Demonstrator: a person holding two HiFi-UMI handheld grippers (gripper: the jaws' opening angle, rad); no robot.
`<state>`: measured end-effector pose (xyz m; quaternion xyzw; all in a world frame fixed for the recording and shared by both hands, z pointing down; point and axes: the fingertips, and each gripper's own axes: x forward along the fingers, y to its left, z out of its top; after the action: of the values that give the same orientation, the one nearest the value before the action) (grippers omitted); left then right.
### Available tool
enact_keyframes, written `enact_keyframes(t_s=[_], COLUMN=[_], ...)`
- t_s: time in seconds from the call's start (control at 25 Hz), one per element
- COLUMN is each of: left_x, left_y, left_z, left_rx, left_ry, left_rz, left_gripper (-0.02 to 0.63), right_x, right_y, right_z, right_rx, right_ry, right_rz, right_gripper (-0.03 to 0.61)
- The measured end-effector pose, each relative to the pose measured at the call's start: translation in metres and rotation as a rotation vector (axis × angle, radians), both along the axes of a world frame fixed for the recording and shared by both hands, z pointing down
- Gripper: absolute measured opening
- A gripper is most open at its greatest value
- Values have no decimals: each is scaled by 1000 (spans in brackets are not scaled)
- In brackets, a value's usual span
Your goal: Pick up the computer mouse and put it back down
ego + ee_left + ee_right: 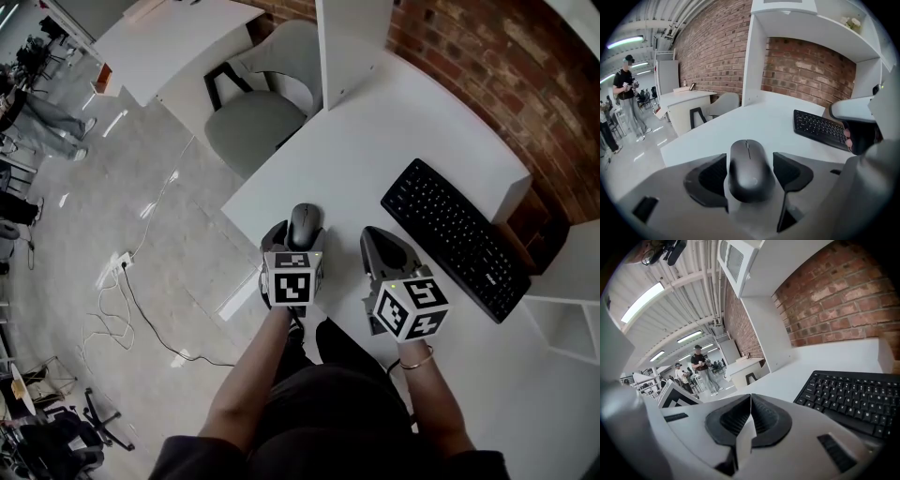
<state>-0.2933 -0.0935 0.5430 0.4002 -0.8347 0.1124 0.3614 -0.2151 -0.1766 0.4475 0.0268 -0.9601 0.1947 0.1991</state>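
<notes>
A dark grey computer mouse (305, 223) (749, 168) sits between the jaws of my left gripper (298, 238) (750, 174), near the front-left edge of the white desk (375, 141). Both black pads press against the mouse's sides. Whether it rests on the desk or hangs just above it, I cannot tell. My right gripper (377, 242) (750, 414) hovers to the right of the mouse, jaws shut together with nothing between them.
A black keyboard (455, 239) (853, 399) lies to the right of the right gripper. A white upright panel (352, 47) stands at the desk's back before a brick wall. A grey chair (253, 122) stands left of the desk. Cables (122, 291) trail on the floor.
</notes>
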Motion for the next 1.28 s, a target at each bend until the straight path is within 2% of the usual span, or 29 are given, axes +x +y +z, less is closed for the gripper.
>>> enact_keyframes(t_s=[0.36,0.6,0.92,1.28], left_x=[-9,-9,-6,17], left_y=[-9,-13,-12,-31], left_z=[18,21,20,3], left_rx=[-23,-78,-75,-29], left_ry=[10,-17,-33,-55], left_rz=[8,24,47,145], left_gripper=[293,293,293,293], right_x=[-9,-7,7,47], right_y=[1,1,0,-23], right_z=[12,14,8,4], right_rx=[-33,-25,-15,-8], right_ry=[25,40,33,24], right_rz=[-9,-2,40,153], right_gripper=[5,5,5,5])
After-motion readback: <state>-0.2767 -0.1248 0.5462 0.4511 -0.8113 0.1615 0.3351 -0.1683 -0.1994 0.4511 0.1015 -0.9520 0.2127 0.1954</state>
